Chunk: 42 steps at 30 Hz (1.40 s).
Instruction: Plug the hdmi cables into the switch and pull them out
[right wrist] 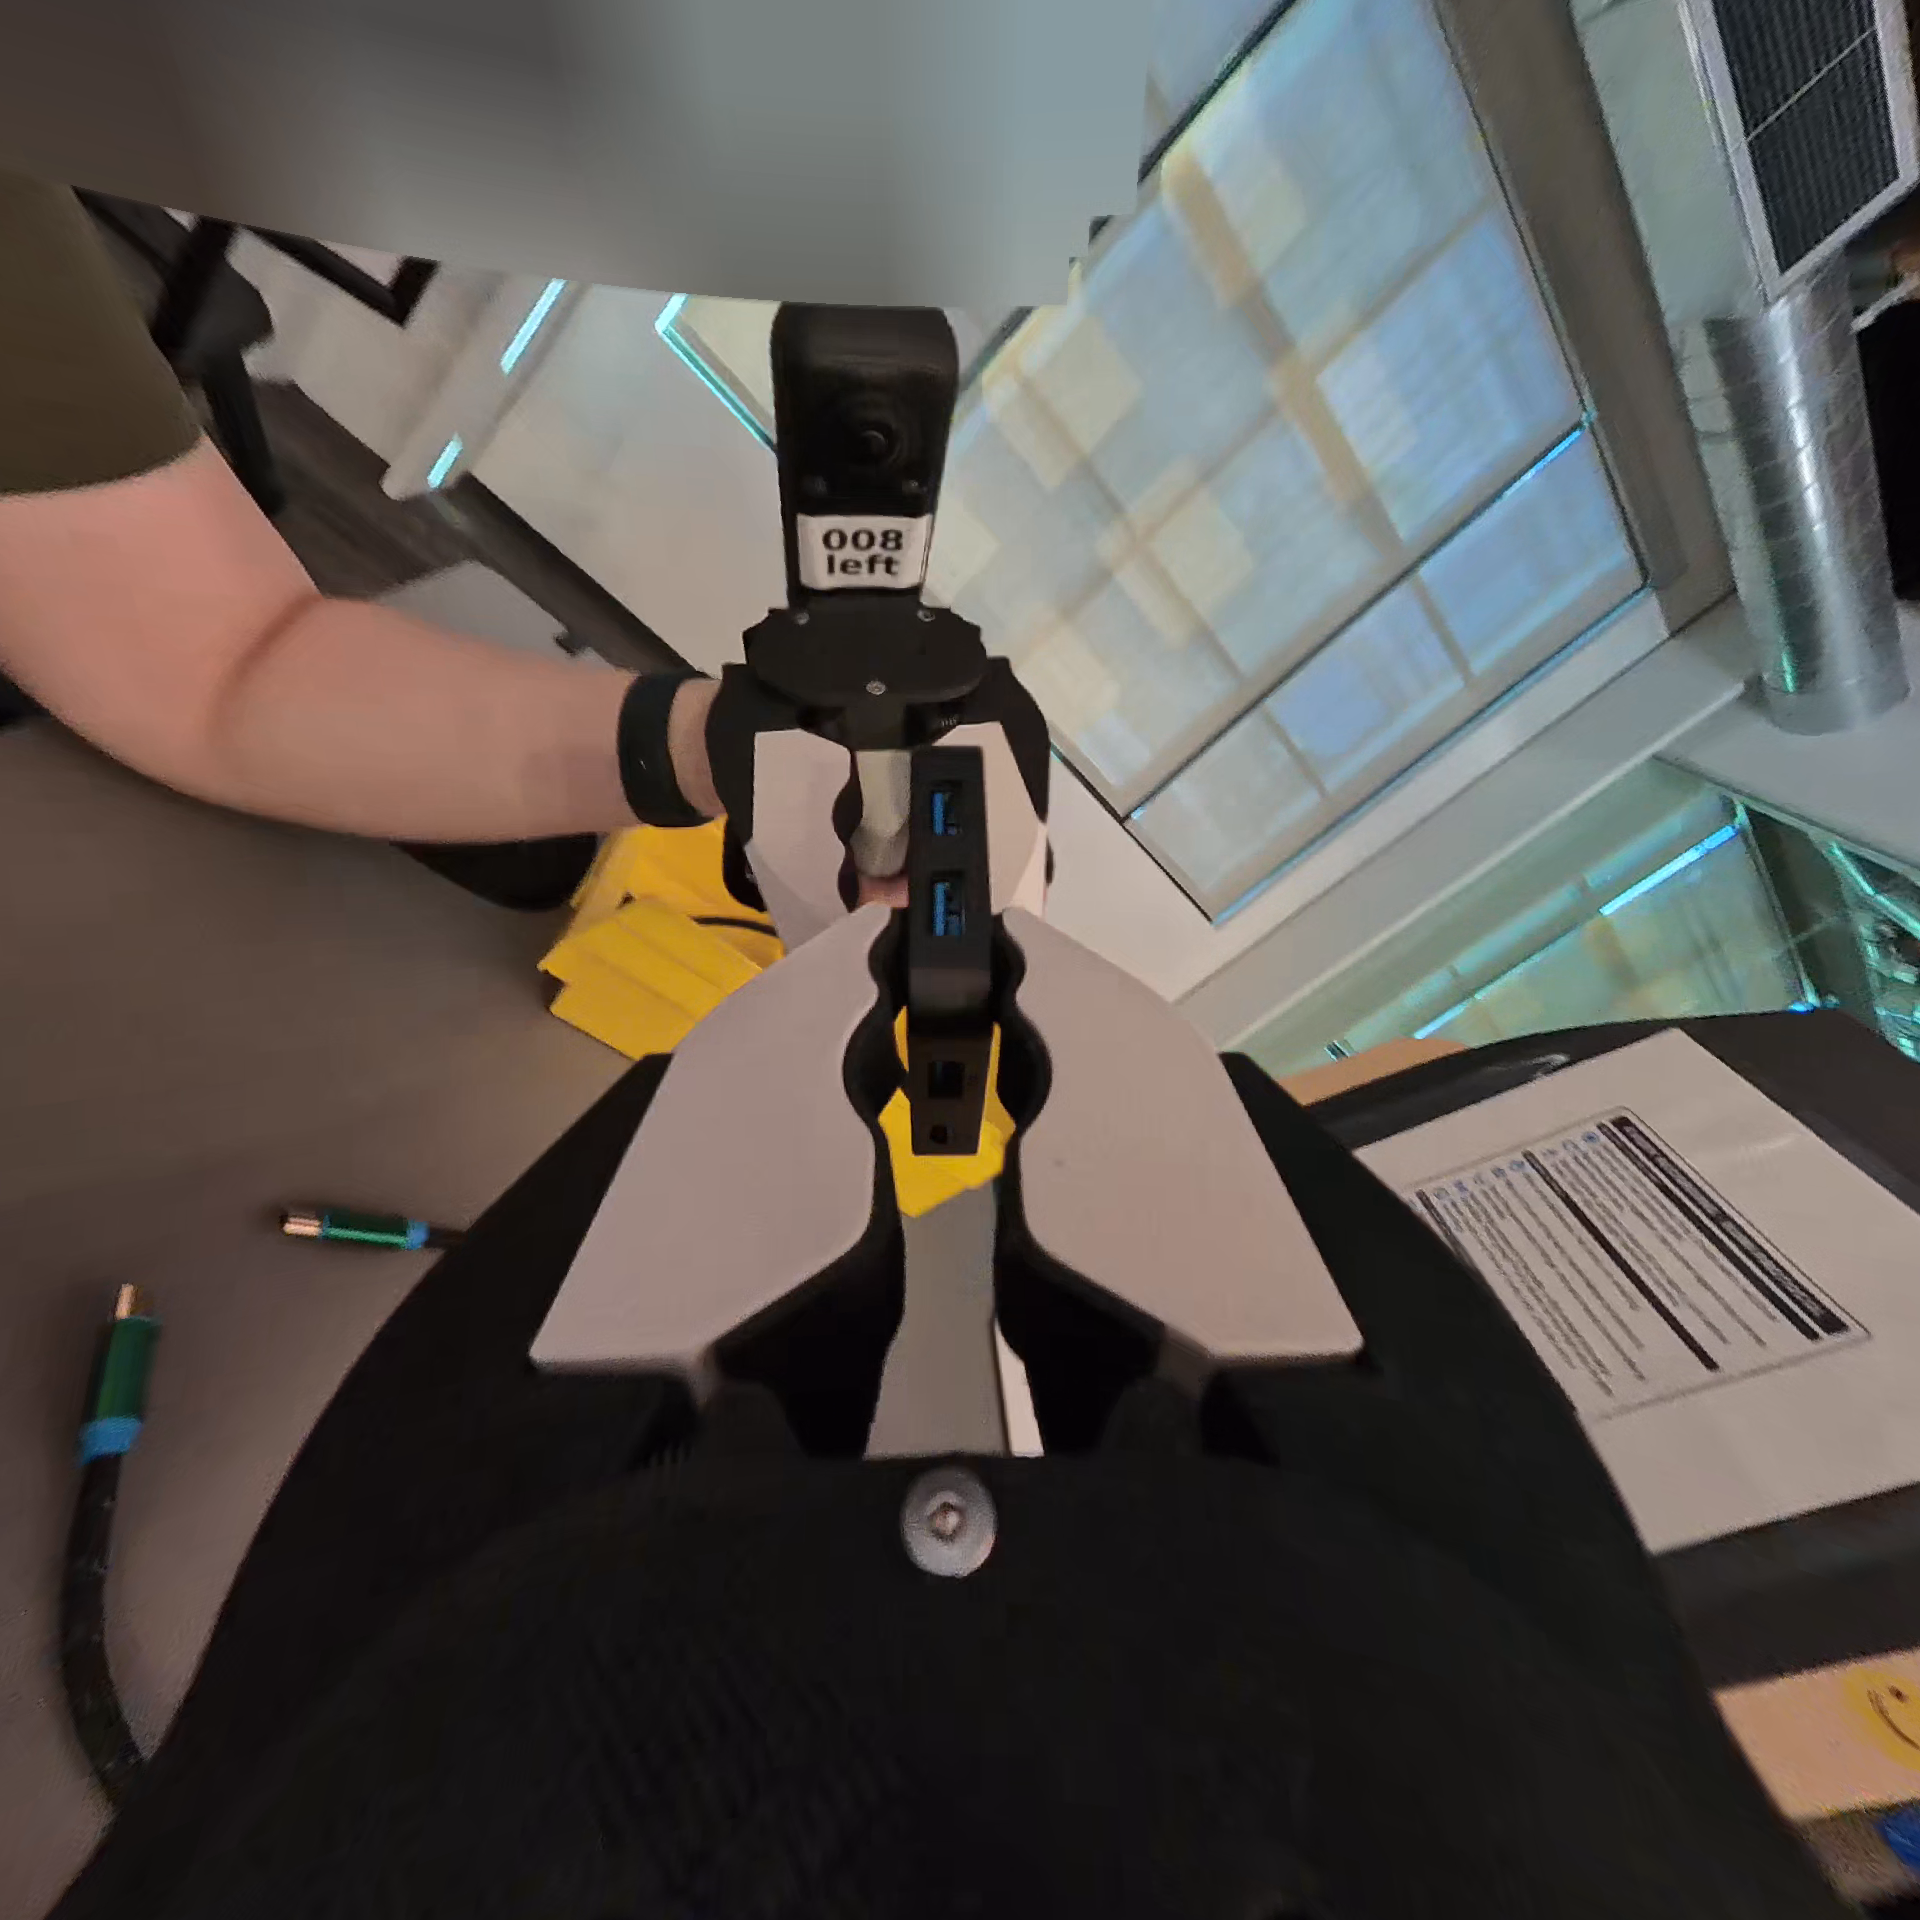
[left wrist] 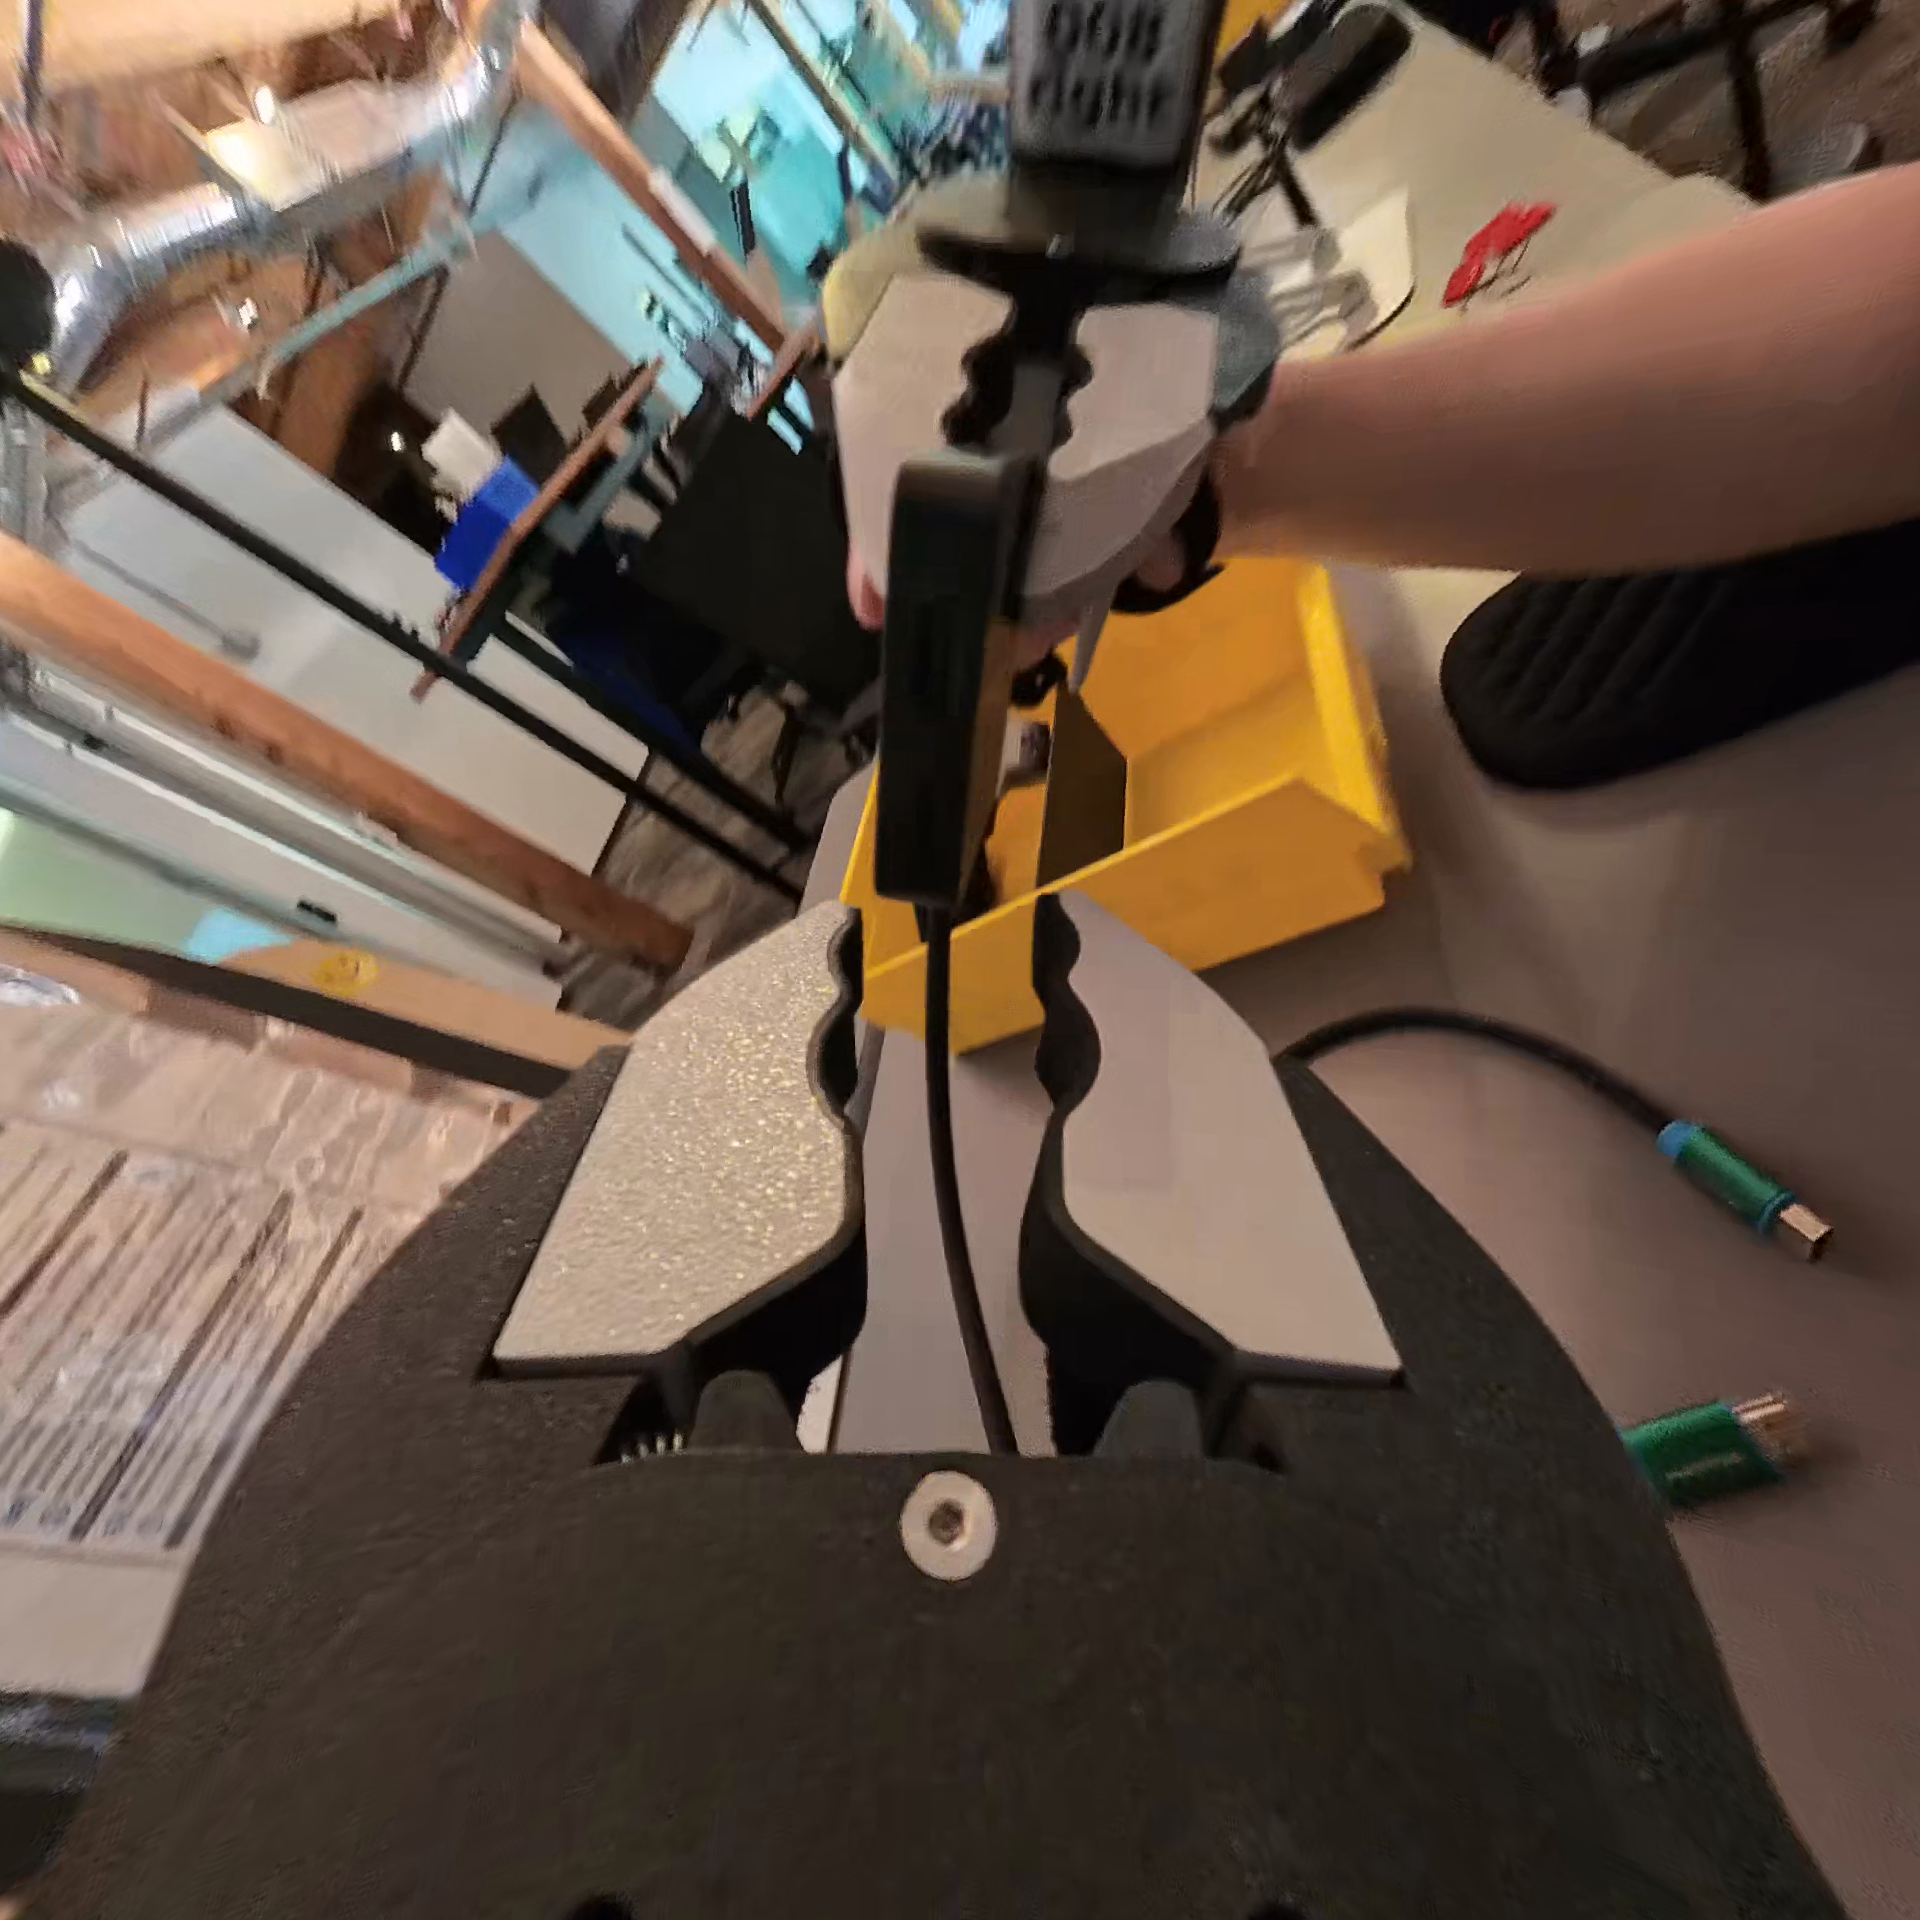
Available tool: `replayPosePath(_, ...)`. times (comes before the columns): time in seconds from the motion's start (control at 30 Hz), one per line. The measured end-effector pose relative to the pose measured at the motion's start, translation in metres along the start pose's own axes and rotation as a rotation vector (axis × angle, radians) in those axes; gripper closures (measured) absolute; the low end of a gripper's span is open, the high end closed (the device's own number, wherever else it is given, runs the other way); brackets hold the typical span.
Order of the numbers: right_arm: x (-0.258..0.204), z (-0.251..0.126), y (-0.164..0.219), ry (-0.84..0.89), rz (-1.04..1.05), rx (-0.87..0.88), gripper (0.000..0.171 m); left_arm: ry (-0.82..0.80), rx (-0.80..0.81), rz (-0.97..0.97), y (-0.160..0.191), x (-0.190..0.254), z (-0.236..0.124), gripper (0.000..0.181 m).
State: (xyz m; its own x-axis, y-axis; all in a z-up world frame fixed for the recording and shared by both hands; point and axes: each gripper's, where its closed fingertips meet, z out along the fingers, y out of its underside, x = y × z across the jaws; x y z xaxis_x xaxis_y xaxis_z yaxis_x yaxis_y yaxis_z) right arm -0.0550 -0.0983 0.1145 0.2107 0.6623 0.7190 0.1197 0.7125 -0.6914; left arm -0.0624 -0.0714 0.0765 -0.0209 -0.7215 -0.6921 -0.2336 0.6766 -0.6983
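Switch (right wrist: 943, 956): black box, held in air, edge-on, blue ports showing. Right gripper (right wrist: 943, 971) clamped on its near part; far end at 12 o'clock reaches left gripper (right wrist: 914, 831).

Left gripper (left wrist: 948, 940) parted, thin black cord (left wrist: 951, 1164) running through gap, touching neither finger.

Two green-shelled cables (left wrist: 1730, 1195) (left wrist: 1704, 1449) loose on grey worktop (left wrist: 1662, 987), 3-4 o'clock. Yellow bin (left wrist: 1247, 779) past grippers. Windows, ducts behind. Labels present, unread.
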Motion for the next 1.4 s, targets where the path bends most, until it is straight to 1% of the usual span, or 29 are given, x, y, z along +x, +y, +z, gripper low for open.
replayPosePath(0.07,-0.003,0.000,-0.003,-0.022,0.022,0.037,0.157,-0.021,0.047,0.028,-0.012,0.001,0.002,0.152)
replayPosePath(0.1,-0.004,0.000,-0.003,-0.029,0.035,0.044,0.157,-0.032,0.067,0.036,-0.016,0.001,0.003,0.156)
replayPosePath(0.13,-0.004,0.001,0.000,-0.036,0.053,0.044,0.156,-0.037,0.065,0.041,-0.016,0.001,0.005,0.164)
replayPosePath(0.17,-0.003,0.001,0.005,-0.033,0.077,0.035,0.156,-0.041,0.034,0.035,-0.010,0.000,0.007,0.164)
replayPosePath(0.2,0.001,0.002,0.016,-0.010,0.095,-0.015,0.155,-0.052,-0.023,0.018,-0.001,-0.004,0.008,0.166)
replayPosePath(0.23,0.010,0.002,0.030,0.050,0.097,-0.082,0.151,-0.078,-0.107,0.002,0.013,-0.011,0.009,0.167)
replayPosePath(0.3,0.029,-0.003,0.050,0.182,0.066,-0.178,0.145,-0.158,-0.319,0.004,0.050,-0.026,0.006,0.167)
replayPosePath(0.37,0.030,-0.007,0.056,0.173,0.080,-0.223,0.144,-0.201,-0.547,0.034,0.089,-0.033,-0.002,0.167)
replayPosePath(0.47,0.026,-0.010,0.043,0.127,0.099,-0.212,0.145,-0.213,-0.788,0.017,0.133,-0.030,-0.005,0.167)
replayPosePath(0.6,0.026,-0.018,0.018,0.126,0.020,-0.218,0.144,-0.230,-1.082,0.115,0.184,-0.021,-0.005,0.167)
replayPosePath(0.73,0.025,-0.025,-0.016,0.133,-0.027,-0.155,0.144,-0.139,-1.247,0.135,0.233,0.008,0.009,0.167)
replayPosePath(0.83,0.022,-0.028,-0.028,0.127,-0.057,-0.142,0.144,-0.129,-1.309,0.146,0.260,0.017,0.012,0.167)
replayPosePath(0.93,0.021,-0.029,-0.031,0.123,-0.074,-0.144,0.145,-0.100,-1.317,0.158,0.273,0.025,0.015,0.167)
replayPosePath(1.0,0.021,-0.029,-0.031,0.121,-0.076,-0.149,0.145,-0.082,-1.308,0.156,0.272,0.027,0.015,0.167)
replayPosePath(1.03,0.021,-0.030,-0.030,0.119,-0.076,-0.153,0.145,-0.070,-1.293,0.130,0.272,0.030,0.017,0.166)
replayPosePath(1.1,0.021,-0.030,-0.028,0.116,-0.079,-0.162,0.145,-0.024,-1.282,0.048,0.273,0.040,0.019,0.157)
replayPosePath(1.2,0.021,-0.030,-0.027,0.109,-0.070,-0.164,0.145,-0.019,-1.273,-0.006,0.273,0.041,0.018,0.156)
replayPosePath(1.27,0.019,-0.031,-0.026,0.101,-0.071,-0.175,0.145,-0.007,-1.270,-0.088,0.270,0.042,0.014,0.153)
replayPosePath(1.33,0.018,-0.031,-0.025,0.093,-0.075,-0.184,0.144,0.000,-1.255,-0.197,0.261,0.039,0.007,0.134)
replayPosePath(1.4,0.016,-0.032,-0.025,0.081,-0.068,-0.185,0.145,-0.007,-1.197,-0.308,0.242,0.029,-0.002,0.127)
